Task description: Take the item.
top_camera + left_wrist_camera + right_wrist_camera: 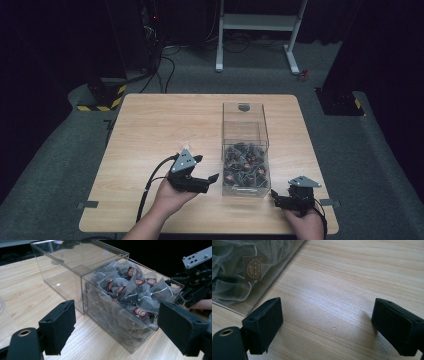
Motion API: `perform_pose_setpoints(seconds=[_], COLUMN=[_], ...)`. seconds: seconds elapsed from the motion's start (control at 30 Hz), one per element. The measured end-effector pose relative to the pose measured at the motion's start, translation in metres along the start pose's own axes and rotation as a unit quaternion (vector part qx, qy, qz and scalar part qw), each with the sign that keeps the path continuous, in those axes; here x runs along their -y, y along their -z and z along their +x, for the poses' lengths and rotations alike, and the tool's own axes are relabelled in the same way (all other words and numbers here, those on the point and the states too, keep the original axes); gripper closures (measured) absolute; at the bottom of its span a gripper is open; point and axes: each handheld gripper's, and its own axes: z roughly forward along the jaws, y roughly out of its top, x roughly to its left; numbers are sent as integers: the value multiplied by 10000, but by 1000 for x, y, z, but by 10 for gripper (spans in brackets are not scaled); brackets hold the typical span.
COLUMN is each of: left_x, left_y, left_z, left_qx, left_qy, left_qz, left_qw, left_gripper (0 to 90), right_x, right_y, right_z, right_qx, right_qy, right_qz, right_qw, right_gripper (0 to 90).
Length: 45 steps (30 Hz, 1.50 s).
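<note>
On the table, the clear box sat right of center, its near compartment stuffed with tea bags, far one empty. I had the left gripper hovering just left of the box, jaws spread wide, nothing between them. My right gripper rested by the box's near right corner, jaws wide too, only bare wood between.
</note>
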Motion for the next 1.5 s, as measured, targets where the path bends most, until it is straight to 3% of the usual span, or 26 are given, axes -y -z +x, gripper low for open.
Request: perform_pose_setpoints(seconds=[1.5], left_x=[-21], left_y=[-39], left_z=[-23], left_qx=[400], left_qy=[-186], left_qz=[94], left_qw=[9990], left_gripper=[206], right_x=[0], right_y=[0], right_z=[0], right_qx=[-18], right_qy=[15], right_qz=[-1], right_qw=[10000], right_gripper=[101])
